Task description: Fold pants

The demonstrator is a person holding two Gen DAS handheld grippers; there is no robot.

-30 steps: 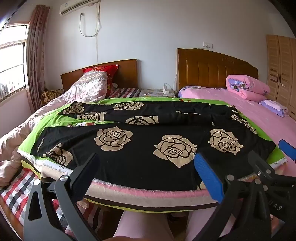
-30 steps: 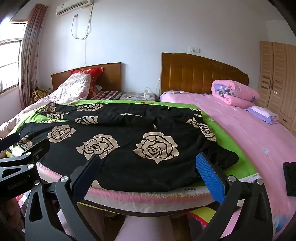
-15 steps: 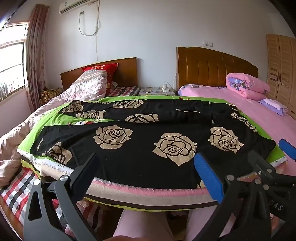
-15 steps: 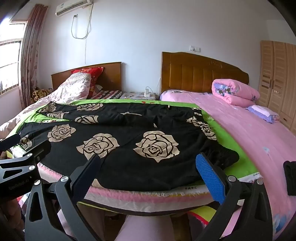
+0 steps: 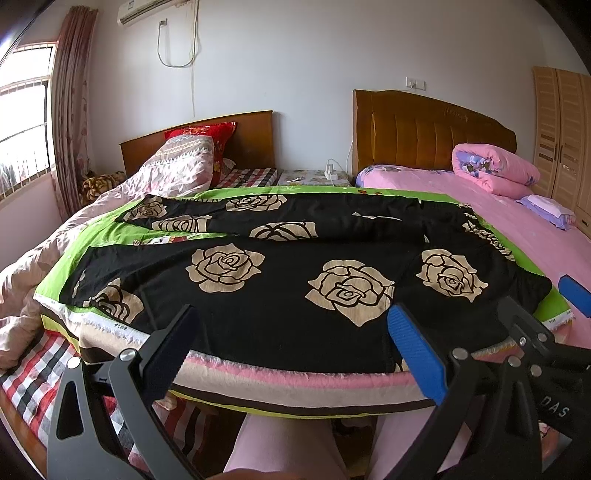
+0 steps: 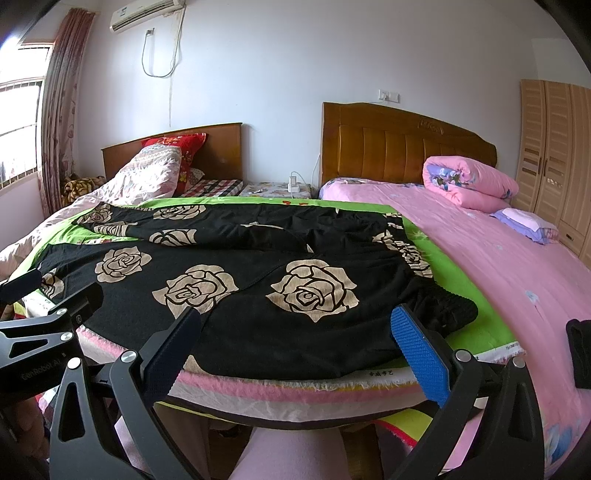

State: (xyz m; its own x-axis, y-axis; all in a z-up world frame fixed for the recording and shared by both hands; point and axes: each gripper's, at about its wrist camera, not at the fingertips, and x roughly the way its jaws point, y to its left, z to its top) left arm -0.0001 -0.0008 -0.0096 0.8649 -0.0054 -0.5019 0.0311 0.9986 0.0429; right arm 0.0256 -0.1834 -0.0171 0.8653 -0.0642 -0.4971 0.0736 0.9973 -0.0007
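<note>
1. Left gripper [image 5: 295, 343]: nearest item, jaws spread wide, nothing between them, held short of the near cloth edge. One blue ribbed pad [image 5: 417, 354] faces inward.
2. Right gripper [image 6: 295, 345]: likewise spread wide and empty, just right of the left one, before the near edge.
3. Person's legs [image 6: 291, 454]: pink-clad, low between the right gripper's fingers.
4. Pants [image 5: 280, 273]: black with beige roses, laid flat on the green cover [image 5: 66, 266]. Legs run left, the near one spread wide, the far one lying behind it; waistband at the right end.
5. Pink bed [image 6: 517, 266]: right of the cover, rolled pink quilt [image 6: 469, 181] at its far end.
6. Left bed: pale quilt [image 5: 173, 166], red pillow [image 5: 207, 133] behind.
7. Wardrobe [image 6: 554, 147]: far right.
8. Air conditioner [image 6: 144, 14]: high on the far wall.
</note>
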